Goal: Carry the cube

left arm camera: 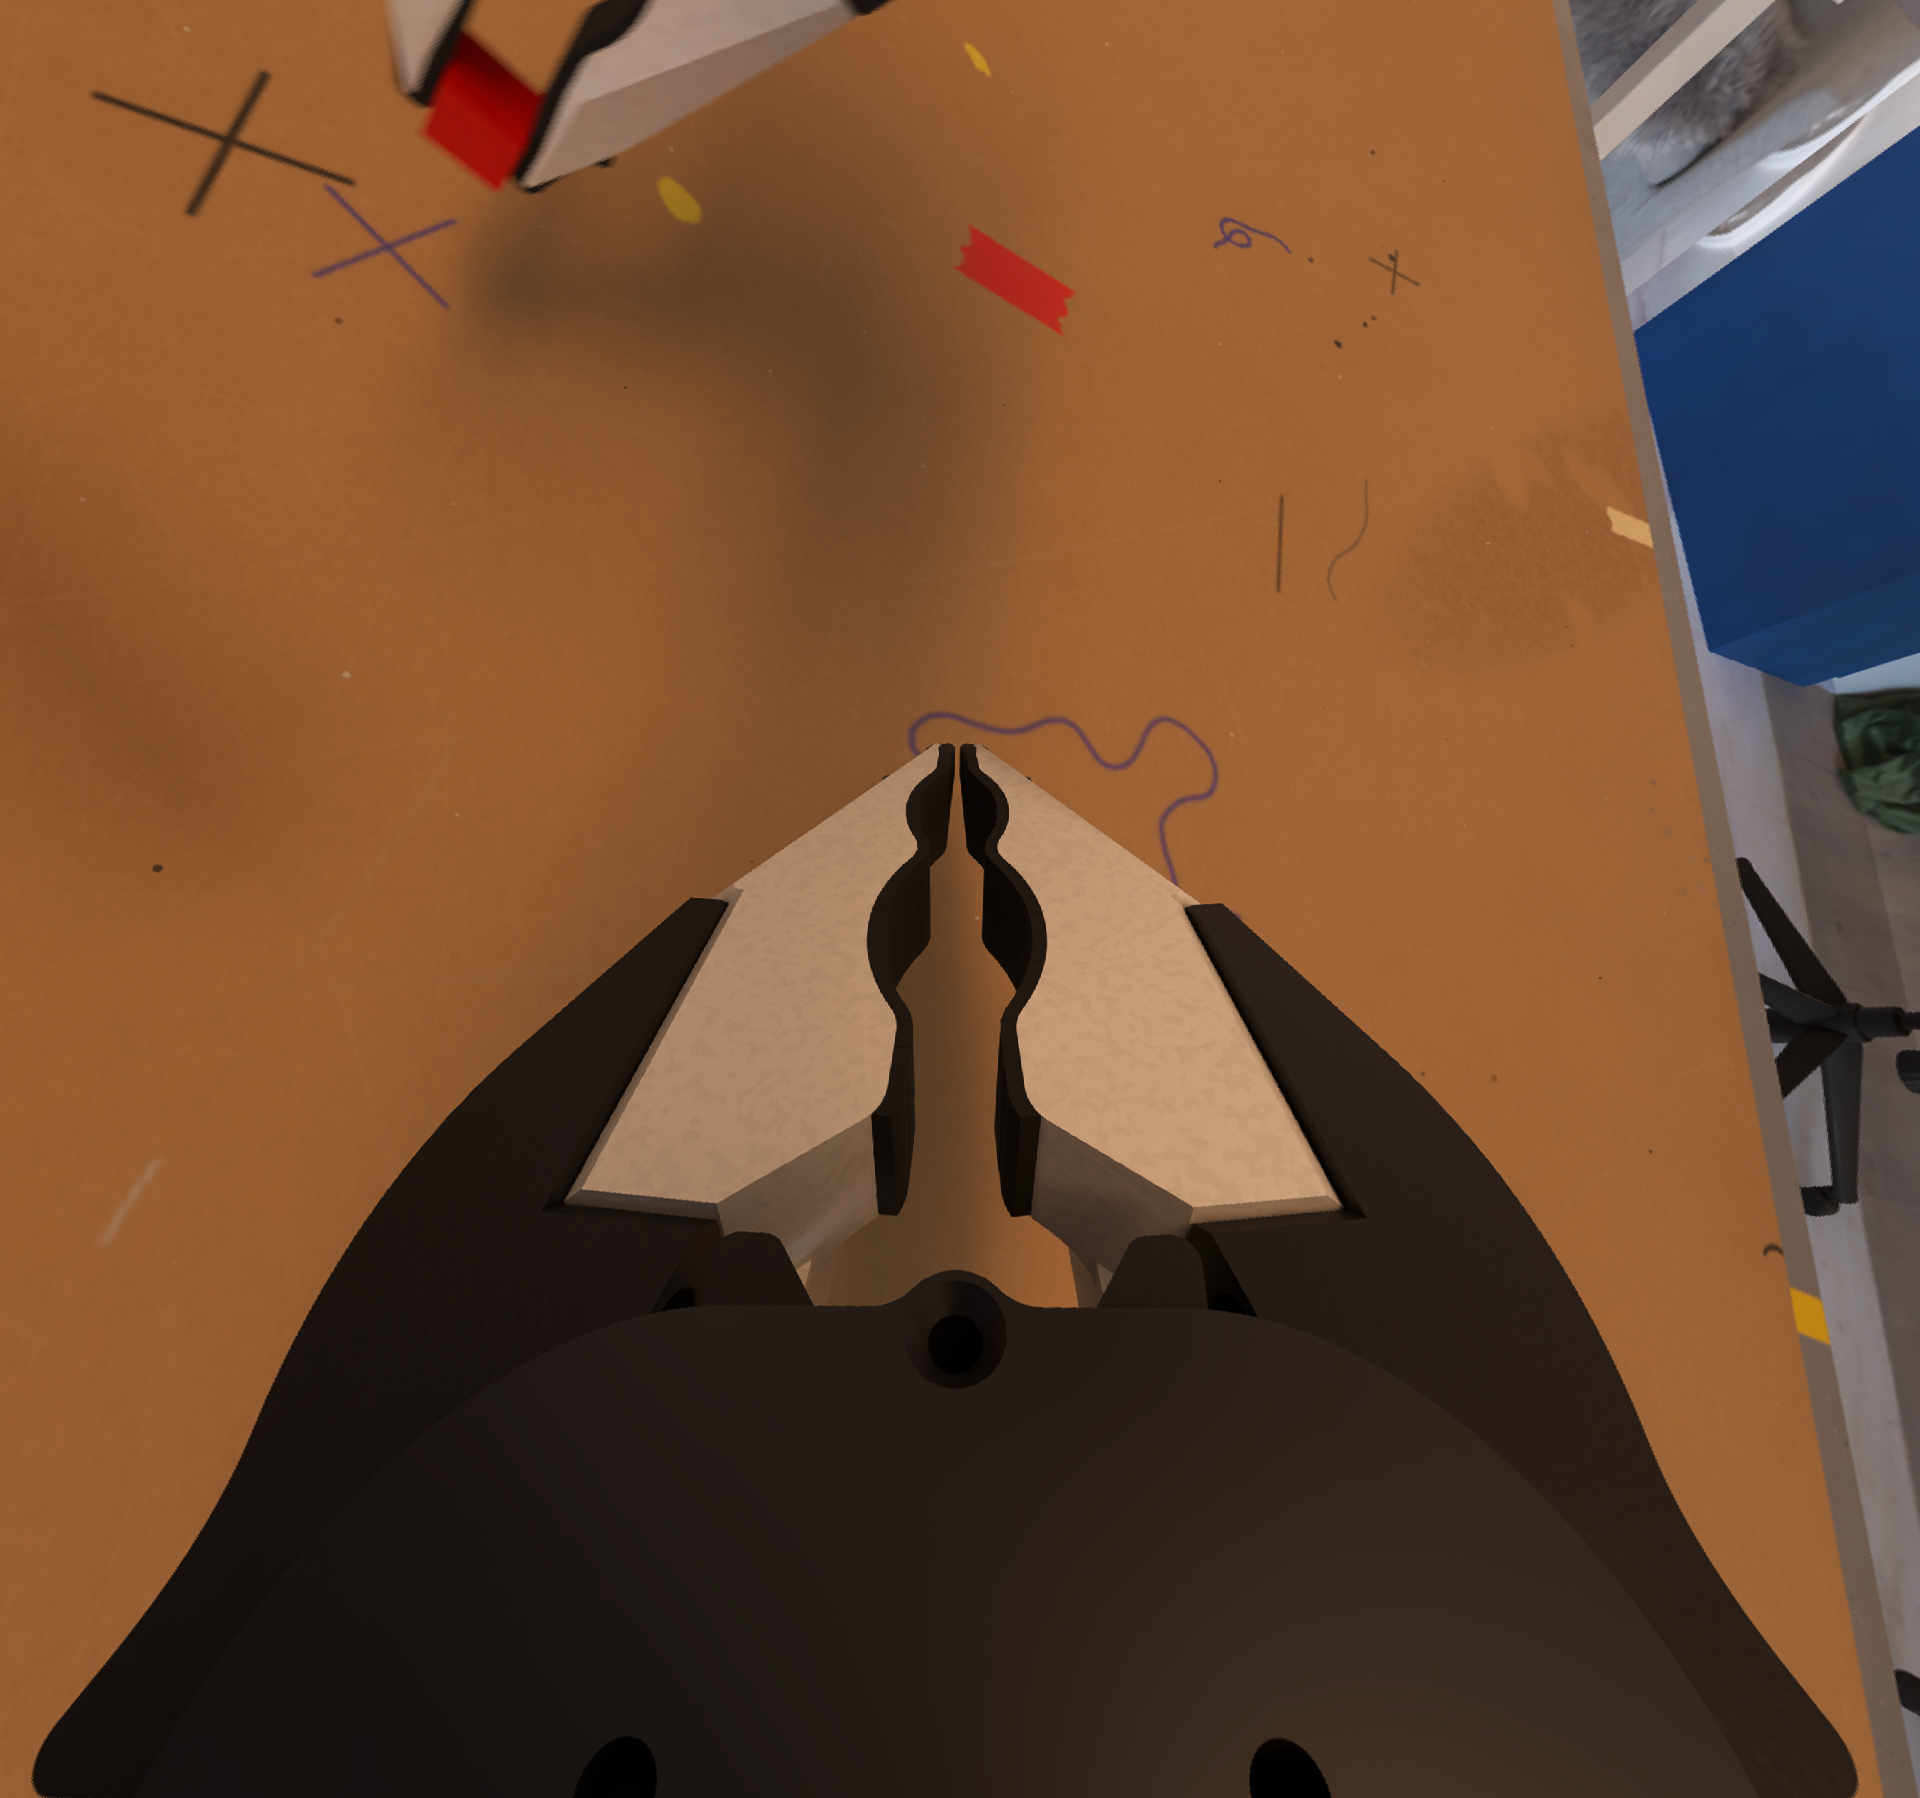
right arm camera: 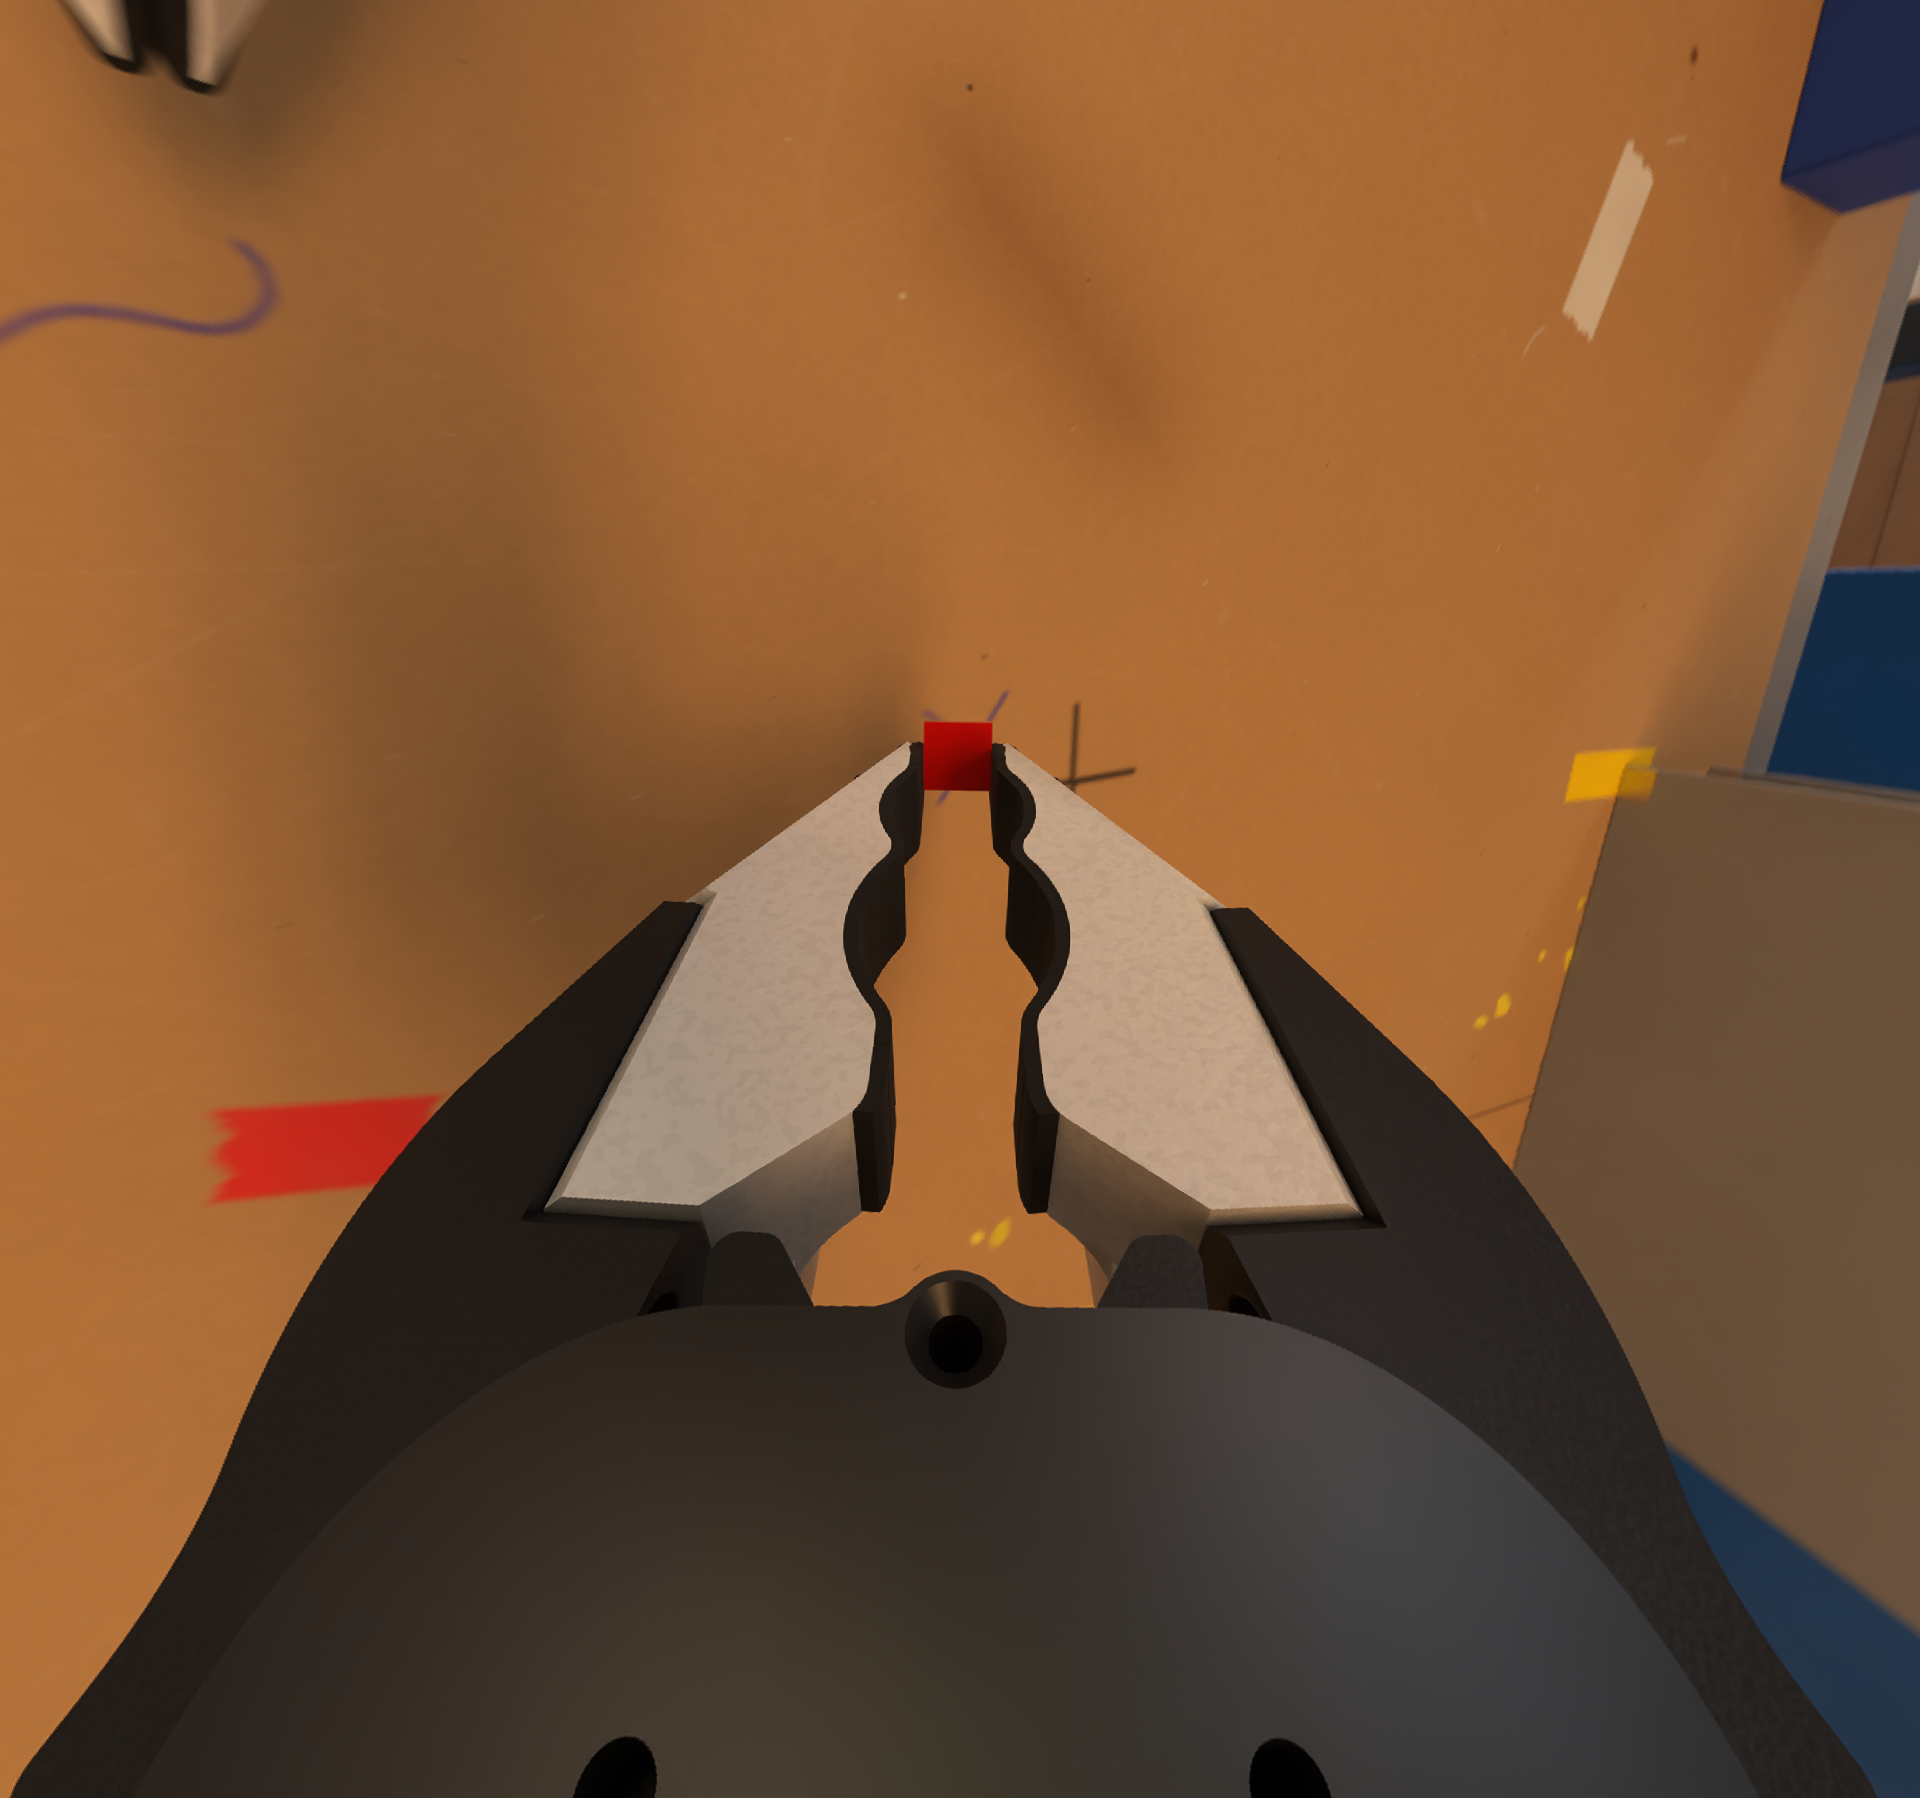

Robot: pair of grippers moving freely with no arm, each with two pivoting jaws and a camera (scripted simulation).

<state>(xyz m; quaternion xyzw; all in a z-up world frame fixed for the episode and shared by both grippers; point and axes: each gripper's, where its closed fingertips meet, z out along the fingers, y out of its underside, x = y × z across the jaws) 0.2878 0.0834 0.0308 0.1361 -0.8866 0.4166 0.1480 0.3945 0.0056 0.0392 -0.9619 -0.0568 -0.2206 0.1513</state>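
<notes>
The small red cube sits pinched between the tips of my right gripper, which is shut on it over the brown table. In the left wrist view the same cube shows at the top left, held in the right gripper above the table, with a shadow below it. My left gripper is shut and empty, its tips nearly touching, low over a purple squiggle drawn on the table. It also shows in the right wrist view at the top left.
The brown table bears drawn crosses, a red tape strip and yellow spots. Its right edge borders a blue box and a chair base. In the right wrist view a grey-brown board stands at the right.
</notes>
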